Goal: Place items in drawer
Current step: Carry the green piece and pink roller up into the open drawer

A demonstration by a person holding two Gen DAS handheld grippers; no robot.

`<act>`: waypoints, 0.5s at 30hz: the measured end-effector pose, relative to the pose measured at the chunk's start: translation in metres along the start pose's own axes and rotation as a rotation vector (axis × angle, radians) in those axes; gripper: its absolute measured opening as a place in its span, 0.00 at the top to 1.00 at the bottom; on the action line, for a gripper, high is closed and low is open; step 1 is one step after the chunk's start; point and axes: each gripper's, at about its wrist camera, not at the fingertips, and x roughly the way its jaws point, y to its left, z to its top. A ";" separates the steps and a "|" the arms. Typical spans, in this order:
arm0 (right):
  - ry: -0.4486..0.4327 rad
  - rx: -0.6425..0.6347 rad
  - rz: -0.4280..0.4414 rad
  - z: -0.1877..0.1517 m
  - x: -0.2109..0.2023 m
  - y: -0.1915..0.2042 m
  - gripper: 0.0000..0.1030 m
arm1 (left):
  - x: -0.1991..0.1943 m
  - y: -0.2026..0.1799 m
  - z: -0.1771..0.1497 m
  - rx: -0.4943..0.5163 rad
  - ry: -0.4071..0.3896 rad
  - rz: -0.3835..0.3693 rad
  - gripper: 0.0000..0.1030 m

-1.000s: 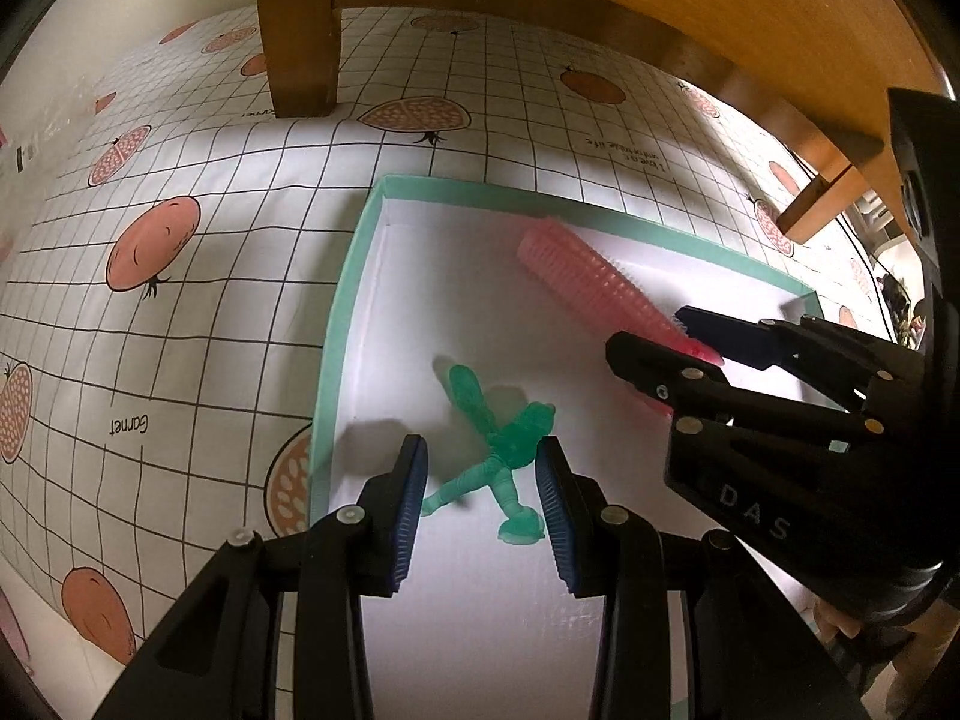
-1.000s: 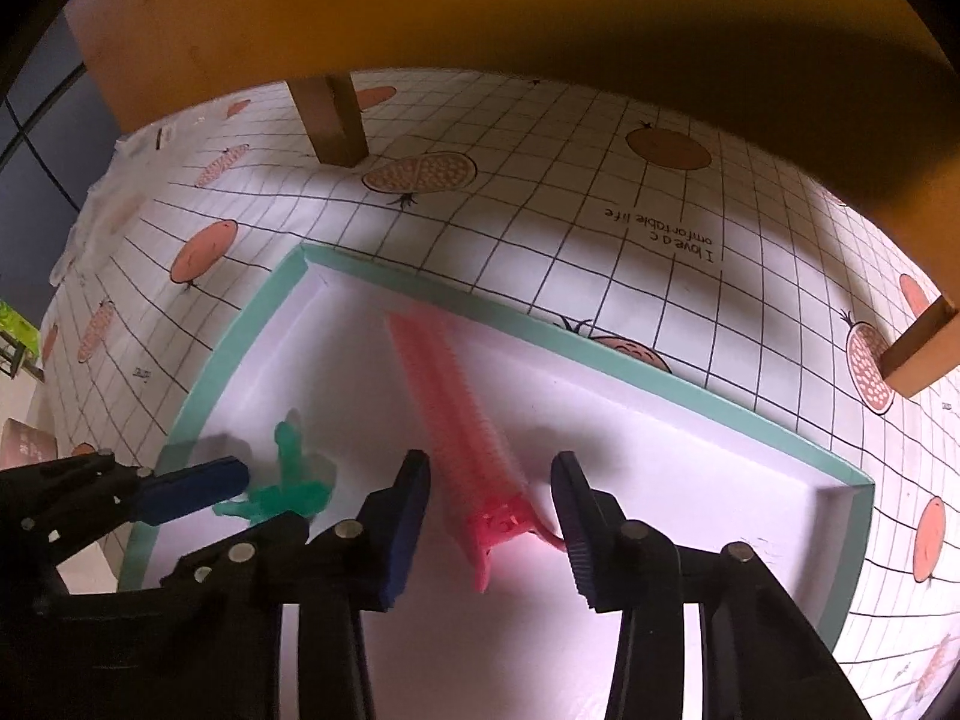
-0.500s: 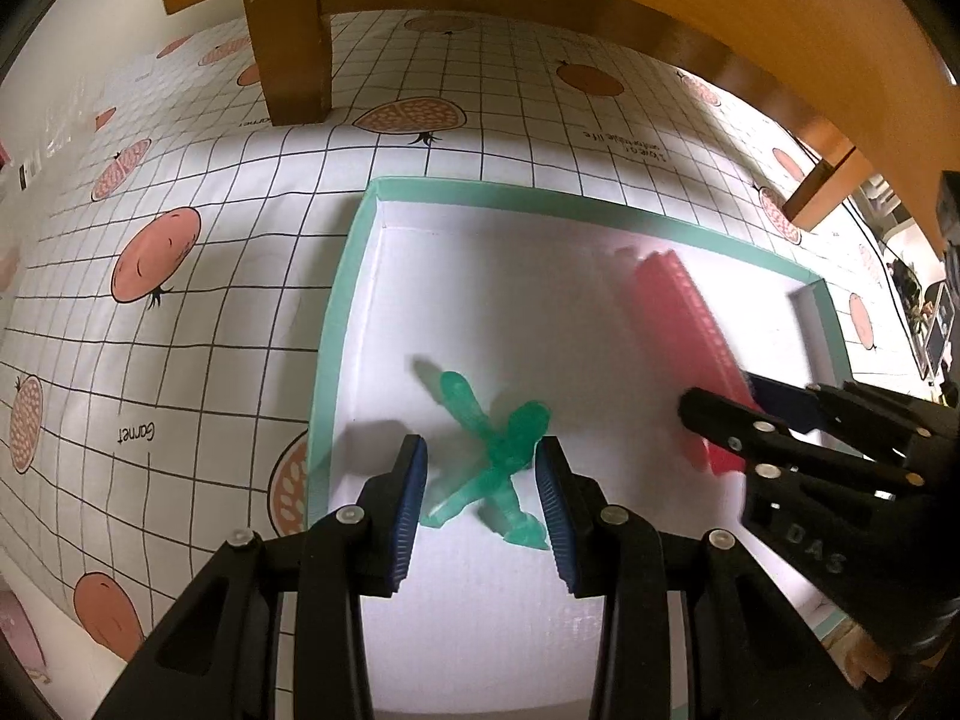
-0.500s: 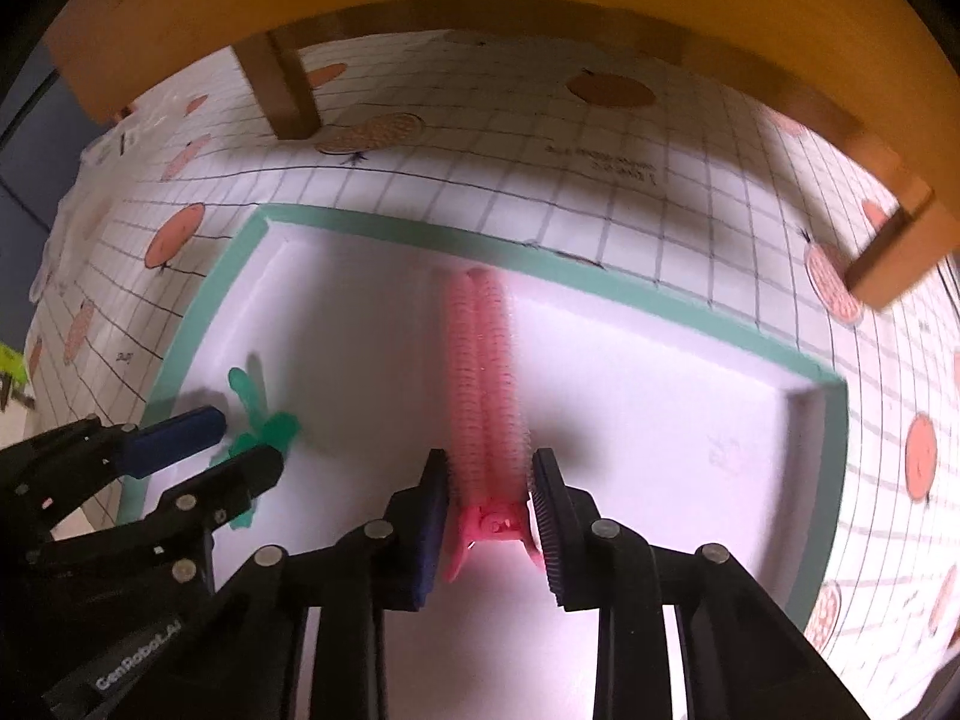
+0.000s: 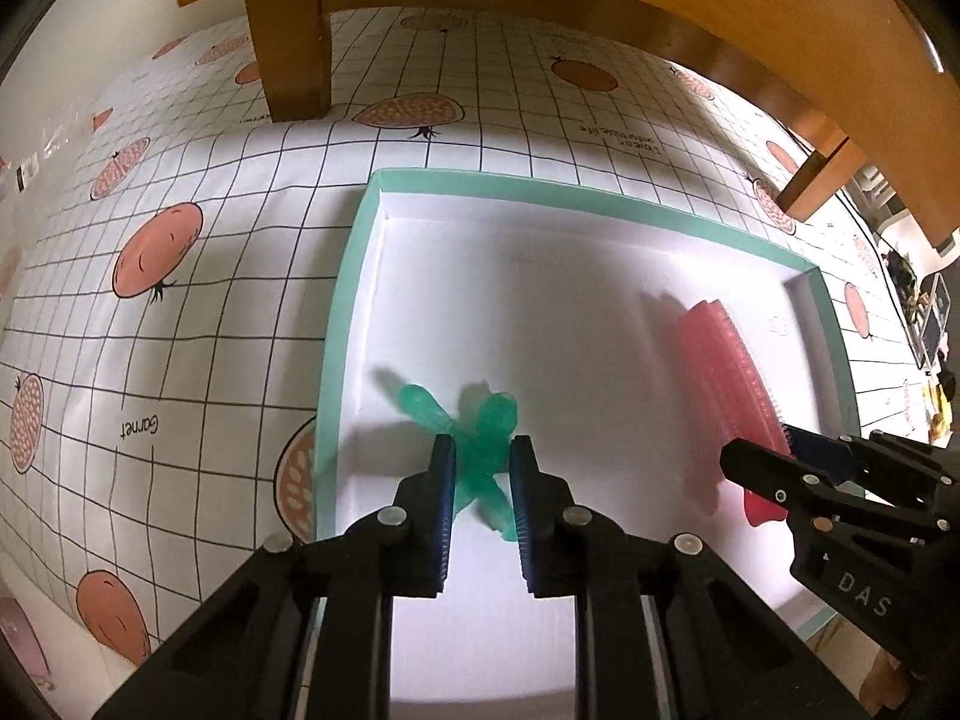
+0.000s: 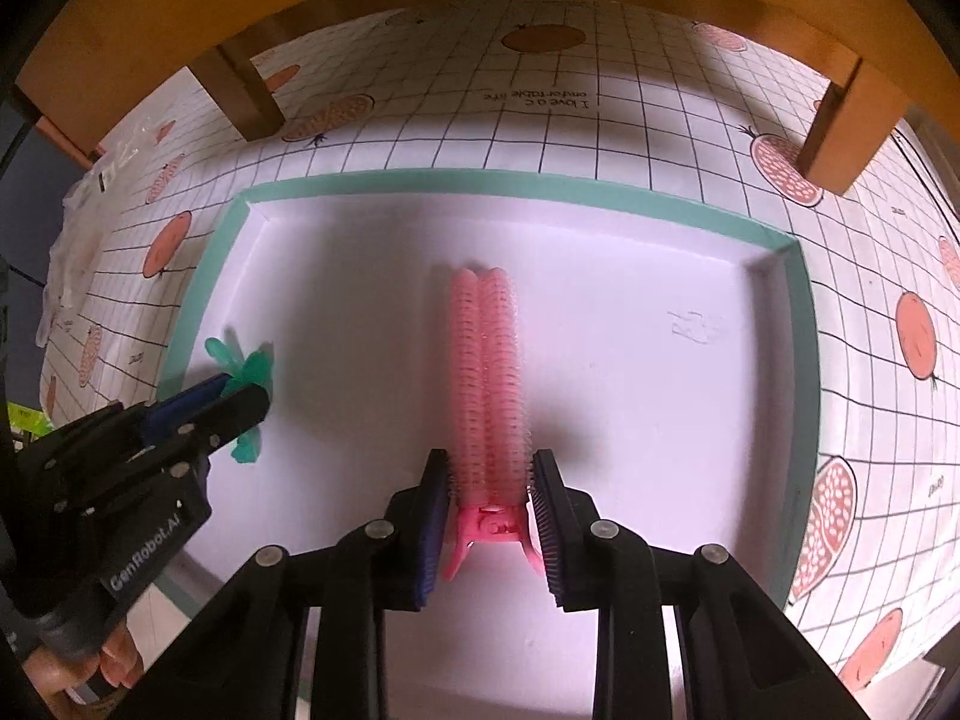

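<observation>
Two small plastic items lay inside a shallow white tray with a teal rim (image 6: 807, 360), well apart. Near its left wall, a translucent green X-shaped plastic clip (image 5: 480, 450) sat between the blue pads of the left gripper (image 5: 482, 468), whose jaws had just closed and pressed on its middle. Toward the centre-right, a long pink bristled plastic hair clip (image 6: 486, 372) was clamped at its hinge end by the right gripper (image 6: 489, 501), its jaws having narrowed onto it. The tray rested on a white grid-patterned tablecloth with pomegranate prints (image 5: 180, 312), beneath a wooden shelf on legs (image 6: 240, 96).
</observation>
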 end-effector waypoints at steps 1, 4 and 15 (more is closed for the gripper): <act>-0.003 -0.002 0.000 -0.001 -0.002 0.001 0.72 | 0.000 0.000 0.000 -0.003 0.002 -0.003 0.82; -0.015 -0.010 -0.002 -0.002 -0.005 0.004 0.72 | -0.001 0.001 -0.003 -0.006 0.011 -0.011 0.82; -0.058 -0.033 -0.004 -0.008 -0.024 0.009 0.72 | -0.029 0.003 -0.005 -0.017 -0.019 -0.044 0.83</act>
